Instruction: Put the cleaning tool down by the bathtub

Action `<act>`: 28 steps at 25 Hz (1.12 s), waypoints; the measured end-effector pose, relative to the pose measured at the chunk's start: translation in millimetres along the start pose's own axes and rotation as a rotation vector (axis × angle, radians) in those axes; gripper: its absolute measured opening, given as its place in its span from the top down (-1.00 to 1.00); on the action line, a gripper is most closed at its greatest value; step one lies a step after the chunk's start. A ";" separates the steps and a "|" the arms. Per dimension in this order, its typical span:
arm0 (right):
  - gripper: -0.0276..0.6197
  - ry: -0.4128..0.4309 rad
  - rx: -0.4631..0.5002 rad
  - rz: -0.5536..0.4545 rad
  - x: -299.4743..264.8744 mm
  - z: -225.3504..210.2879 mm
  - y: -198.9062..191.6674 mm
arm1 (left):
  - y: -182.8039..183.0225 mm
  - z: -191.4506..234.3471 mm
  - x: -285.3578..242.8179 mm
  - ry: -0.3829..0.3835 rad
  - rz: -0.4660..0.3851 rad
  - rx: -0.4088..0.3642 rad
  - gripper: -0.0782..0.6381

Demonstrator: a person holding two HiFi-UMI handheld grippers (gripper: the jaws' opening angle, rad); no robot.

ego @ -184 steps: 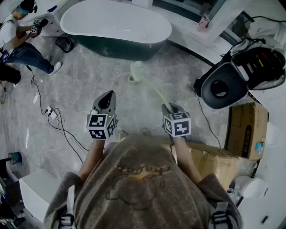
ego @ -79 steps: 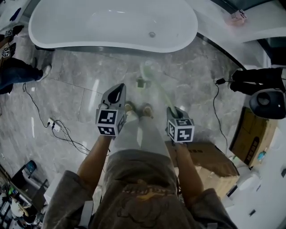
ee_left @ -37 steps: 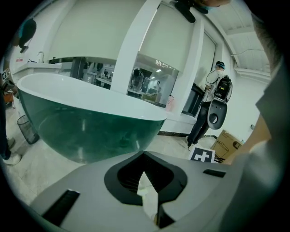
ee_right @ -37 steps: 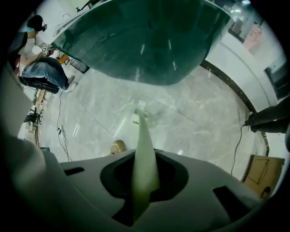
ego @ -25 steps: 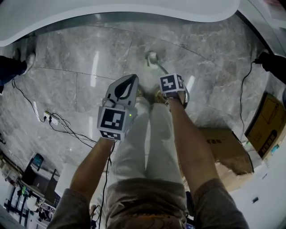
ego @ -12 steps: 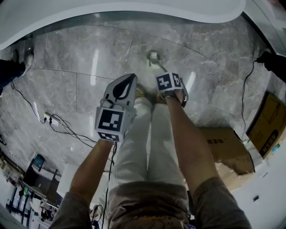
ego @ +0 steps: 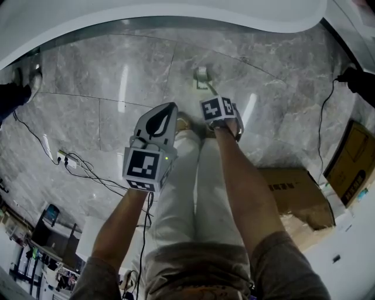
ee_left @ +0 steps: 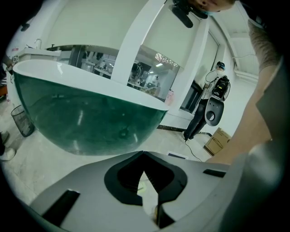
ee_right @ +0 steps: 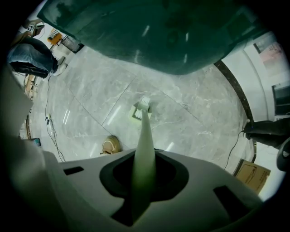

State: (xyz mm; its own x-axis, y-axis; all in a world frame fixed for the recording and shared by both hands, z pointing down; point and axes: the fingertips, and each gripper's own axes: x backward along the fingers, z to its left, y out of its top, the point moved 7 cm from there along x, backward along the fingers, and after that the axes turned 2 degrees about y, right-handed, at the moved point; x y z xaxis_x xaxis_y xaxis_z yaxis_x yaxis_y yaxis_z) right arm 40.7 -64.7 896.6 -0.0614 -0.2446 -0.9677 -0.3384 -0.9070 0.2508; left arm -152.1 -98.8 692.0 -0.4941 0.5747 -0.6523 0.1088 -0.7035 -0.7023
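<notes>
Right gripper (ego: pixel 211 96), forearm stretched forward and down toward the bathtub (ego: pixel 176 14): jaws clamped on the smooth, tapered pale-green handle of the cleaning tool (ee_right: pixel 145 136). The tool's small rectangular head (ego: pixel 202 76) sits down at the glossy grey marble floor (ego: pixel 117 76), near the bathtub's curved, dark green, white-rimmed wall. Left gripper (ego: pixel 164 114), farther from the bathtub, points toward it, jaws closed on nothing.

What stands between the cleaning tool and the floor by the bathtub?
Nothing visible. The right gripper holds the cleaning tool, its head low over bare floor before the bathtub; a shoe lies off to one side.
</notes>
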 end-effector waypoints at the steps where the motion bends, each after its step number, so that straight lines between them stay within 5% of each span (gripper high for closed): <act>1: 0.76 0.010 -0.002 -0.001 -0.1 1.5 -0.4 | -0.9 0.9 0.3 0.001 0.003 0.003 0.78; 18: 0.33 0.221 -0.026 -0.042 13.9 21.5 4.6 | 17.0 -7.2 -1.5 -0.010 -0.015 0.019 0.78; 28: 0.37 0.296 -0.074 -0.148 43.9 21.8 -0.8 | 28.1 -13.8 8.6 0.002 -0.020 0.038 0.78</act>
State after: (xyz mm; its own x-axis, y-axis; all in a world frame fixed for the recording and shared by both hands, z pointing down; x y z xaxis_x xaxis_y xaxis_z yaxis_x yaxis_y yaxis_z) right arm 17.8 -67.2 853.3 0.2617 -0.1878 -0.9467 -0.2532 -0.9599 0.1204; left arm -141.3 -107.9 662.7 -0.4938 0.5898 -0.6390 0.0658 -0.7074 -0.7037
